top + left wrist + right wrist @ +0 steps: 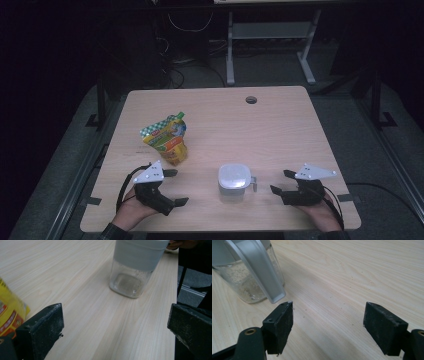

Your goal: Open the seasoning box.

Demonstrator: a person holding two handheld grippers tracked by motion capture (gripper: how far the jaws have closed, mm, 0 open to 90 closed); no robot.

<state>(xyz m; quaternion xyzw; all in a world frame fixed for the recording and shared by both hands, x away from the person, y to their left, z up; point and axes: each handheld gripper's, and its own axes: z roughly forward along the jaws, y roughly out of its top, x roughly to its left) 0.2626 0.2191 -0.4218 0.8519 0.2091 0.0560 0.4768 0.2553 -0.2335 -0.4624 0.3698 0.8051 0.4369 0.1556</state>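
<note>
1. Jaws spread wide on both: left gripper and right gripper, nothing between them.
2. One lidded clear container stands on the tabletop between the two grippers.
3. One yellow snack pouch lies beyond the left gripper.

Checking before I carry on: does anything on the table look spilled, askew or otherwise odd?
Small crumbs or grains are scattered on the table near the clear container, and its side latch hangs loose. The snack pouch sits tilted. Nothing looks damaged.
</note>
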